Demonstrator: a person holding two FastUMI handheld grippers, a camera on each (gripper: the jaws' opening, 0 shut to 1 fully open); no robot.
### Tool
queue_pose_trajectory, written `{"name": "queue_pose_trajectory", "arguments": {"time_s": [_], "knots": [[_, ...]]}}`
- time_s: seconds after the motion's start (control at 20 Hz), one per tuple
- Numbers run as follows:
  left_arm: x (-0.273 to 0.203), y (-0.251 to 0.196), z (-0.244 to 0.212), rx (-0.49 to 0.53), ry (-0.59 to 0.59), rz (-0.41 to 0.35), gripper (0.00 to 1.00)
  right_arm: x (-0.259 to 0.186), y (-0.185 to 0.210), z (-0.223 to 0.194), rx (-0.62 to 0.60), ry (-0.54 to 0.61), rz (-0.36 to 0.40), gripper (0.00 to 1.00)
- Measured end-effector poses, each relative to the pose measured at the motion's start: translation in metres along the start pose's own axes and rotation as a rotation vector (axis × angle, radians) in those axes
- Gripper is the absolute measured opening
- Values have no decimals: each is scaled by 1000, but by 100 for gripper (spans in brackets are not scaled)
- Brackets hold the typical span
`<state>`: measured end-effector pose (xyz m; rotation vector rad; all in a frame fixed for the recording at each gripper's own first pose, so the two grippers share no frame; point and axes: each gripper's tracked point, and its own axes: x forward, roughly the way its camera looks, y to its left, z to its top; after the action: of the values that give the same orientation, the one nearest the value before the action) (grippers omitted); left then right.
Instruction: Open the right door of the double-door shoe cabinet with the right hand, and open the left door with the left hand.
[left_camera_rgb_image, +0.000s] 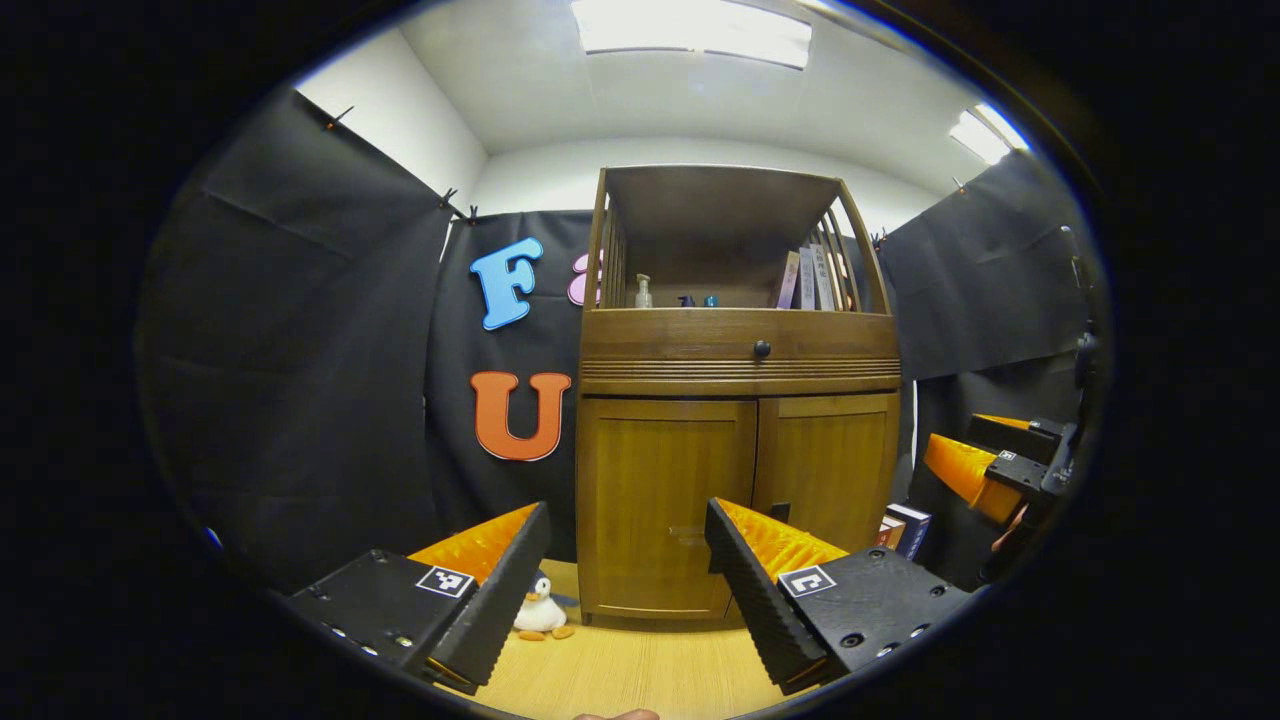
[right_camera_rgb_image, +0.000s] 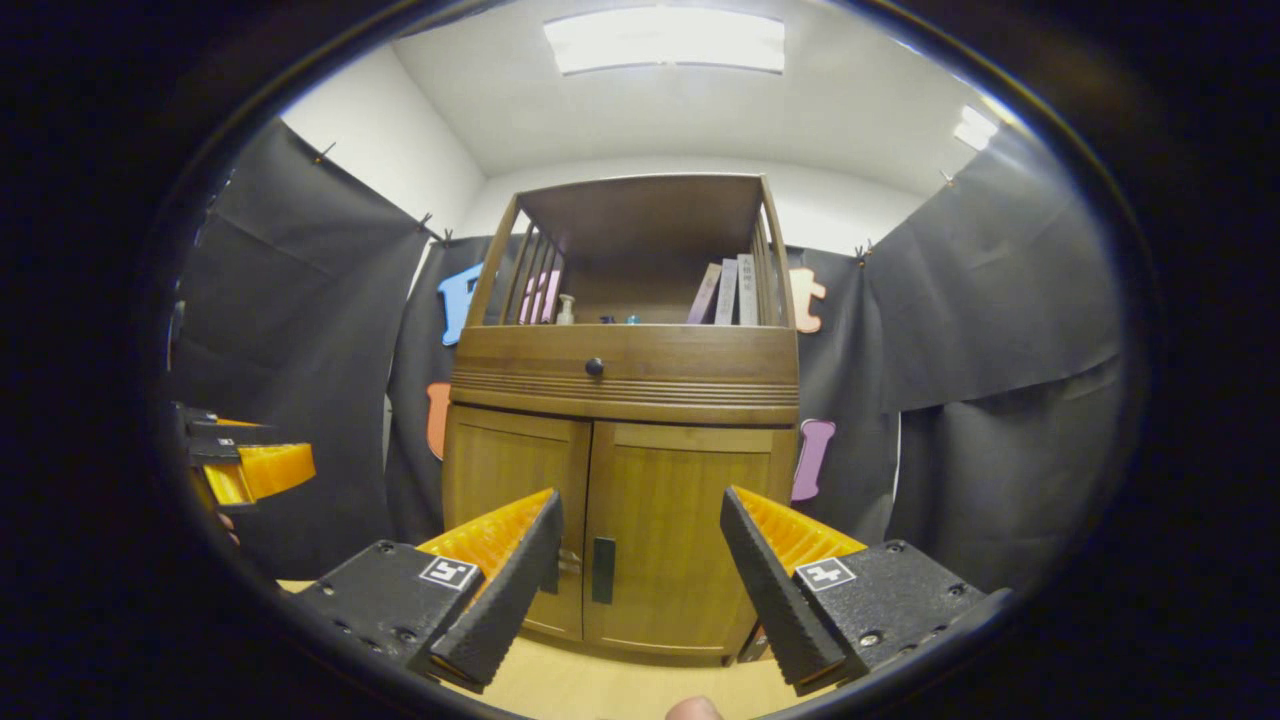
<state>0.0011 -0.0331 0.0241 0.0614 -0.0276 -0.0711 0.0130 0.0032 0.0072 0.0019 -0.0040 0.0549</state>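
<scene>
Upright, facing both open tools — shoe cabinet (right_camera_rgb_image: 620, 480), doors closed.

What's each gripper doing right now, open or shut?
Left gripper: open, holding nothing, short of the cabinet.
Right gripper: open, holding nothing, facing the right door.

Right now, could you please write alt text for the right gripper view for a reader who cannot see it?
A wooden shoe cabinet stands ahead with both doors shut, framed between the open right gripper. Books lean on its upper shelf, and the left gripper hovers at the far left.
</scene>
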Motion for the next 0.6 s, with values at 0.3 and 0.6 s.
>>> {"name": "queue_pose_trajectory", "arguments": {"time_s": [0.3,0.6], "knots": [[-2,-5,-7,11,0,-33,100,14,7,-29,23,79,-25,100],[2,8,-17,-10,20,-28,100,52,13,-74,23,178,-63,100]]}}
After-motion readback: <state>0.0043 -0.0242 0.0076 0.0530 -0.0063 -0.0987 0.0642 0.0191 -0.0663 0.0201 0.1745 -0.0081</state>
